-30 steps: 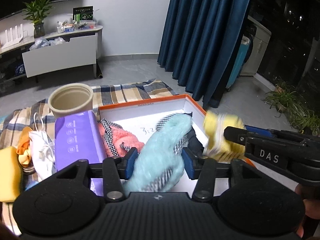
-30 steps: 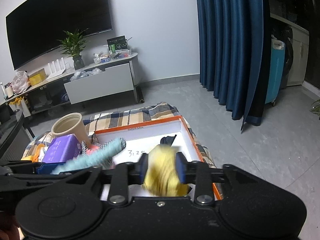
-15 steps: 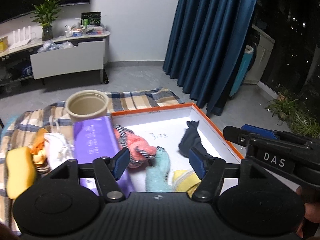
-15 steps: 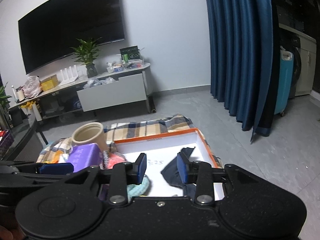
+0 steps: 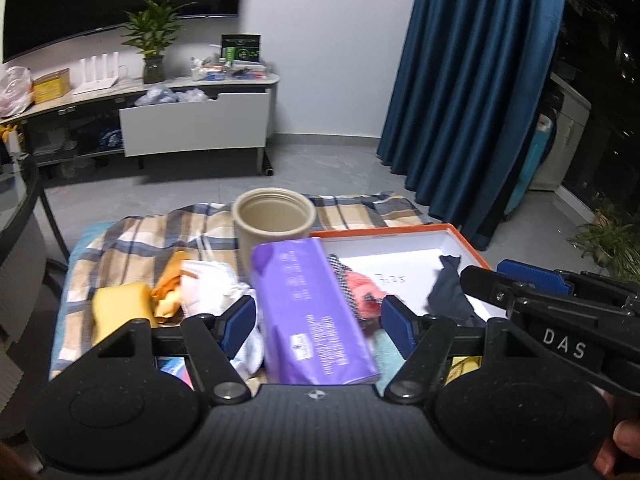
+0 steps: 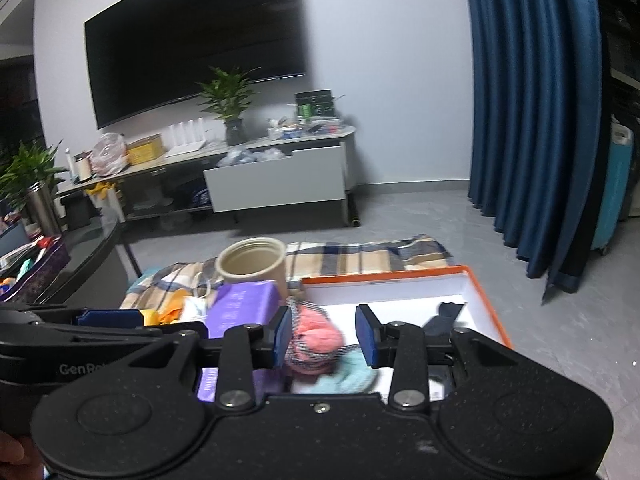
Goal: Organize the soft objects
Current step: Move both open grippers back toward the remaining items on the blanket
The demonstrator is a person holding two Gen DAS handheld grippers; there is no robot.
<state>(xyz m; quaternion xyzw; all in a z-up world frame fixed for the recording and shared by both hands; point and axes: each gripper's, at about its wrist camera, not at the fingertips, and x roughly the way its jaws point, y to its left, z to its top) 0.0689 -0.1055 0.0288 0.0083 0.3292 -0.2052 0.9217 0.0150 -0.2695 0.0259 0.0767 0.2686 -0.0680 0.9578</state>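
Observation:
An orange-rimmed white box [image 5: 452,234] [image 6: 486,300] holds a pink fuzzy sock [image 6: 316,338] [image 5: 362,294], a light blue sock [image 6: 352,378], a yellow sock edge [image 5: 466,366] and a dark navy sock [image 5: 450,296] [image 6: 444,314]. A purple pack [image 5: 312,312] [image 6: 240,306] lies left of the box. My left gripper [image 5: 318,326] is open and empty above the purple pack. My right gripper [image 6: 324,338] is open and empty above the pink sock.
A beige cup [image 5: 274,220] [image 6: 254,264] stands behind the purple pack on a plaid cloth [image 5: 136,240]. A yellow sponge [image 5: 120,308], orange cloth [image 5: 170,280] and white cloth [image 5: 212,284] lie at the left. A TV cabinet [image 5: 192,120] and blue curtain [image 5: 472,80] stand behind.
Both grippers opened and dropped the light blue sock and the yellow sock into the box, then rose and swung left. The purple pack now sits between my left fingers.

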